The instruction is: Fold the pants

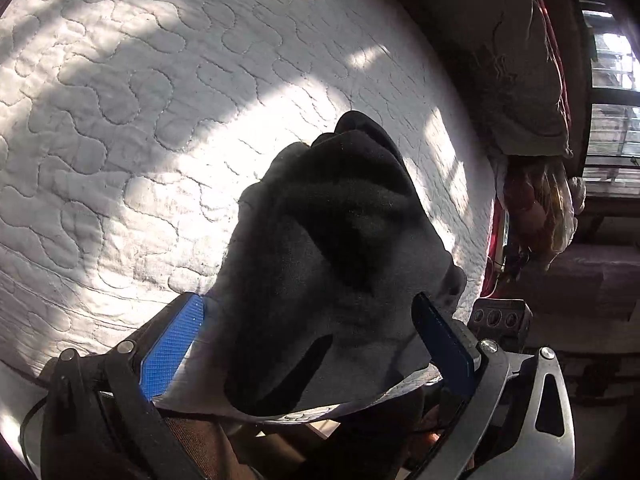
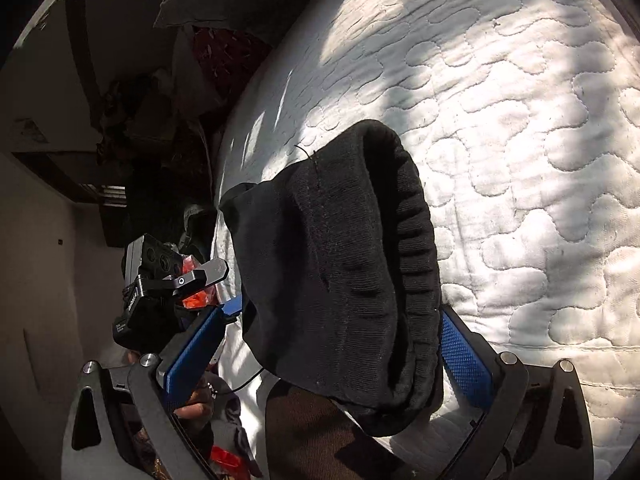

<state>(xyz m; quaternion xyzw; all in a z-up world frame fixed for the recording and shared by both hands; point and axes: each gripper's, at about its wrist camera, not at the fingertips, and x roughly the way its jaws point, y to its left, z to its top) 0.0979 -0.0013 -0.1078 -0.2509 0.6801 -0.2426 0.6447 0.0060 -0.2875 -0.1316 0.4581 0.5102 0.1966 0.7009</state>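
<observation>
Left tongs (image 1: pixel 308 344): jaws spread fully apart. Blue pads (image 1: pixel 172 350) flank a bunch of the black pants (image 1: pixel 332 248). Cloth fills the gap, its lower edge hanging free, and brushes the shaded right pad; whether either pad presses on it cannot be told.

Right tongs (image 2: pixel 332 356): jaws wide apart. Ribbed waistband (image 2: pixel 404 240) of the pants lies between them and rests against the right pad (image 2: pixel 464 356). The left pad stands clear of the cloth.

Pants: black, bunched, lying on the mattress (image 1: pixel 132 128) at its near edge, reaching a little way inward from the tongs.

Mattress: white, quilted in a winding stitch, part sunlit, part shaded. Beyond the pants its surface lies bare towards the far side. In the right wrist view its near seam (image 2: pixel 540 350) runs just beside the right pad; the corner falls away left of the pants.

Beside the mattress, past its edge:
- pillow (image 1: pixel 504 60), brownish, at the edge right of the pants in the left wrist view;
- red patterned cloth (image 2: pixel 224 56), next to the pillow;
- window with bars (image 1: pixel 612 80), beyond the pillow;
- small black camera block (image 2: pixel 148 264) on the other tongs, off the mattress corner, close to the pants;
- orange item (image 2: pixel 200 298), unclear, just below that block;
- brown sleeve (image 2: pixel 312 432), under the pants at the near edge.
</observation>
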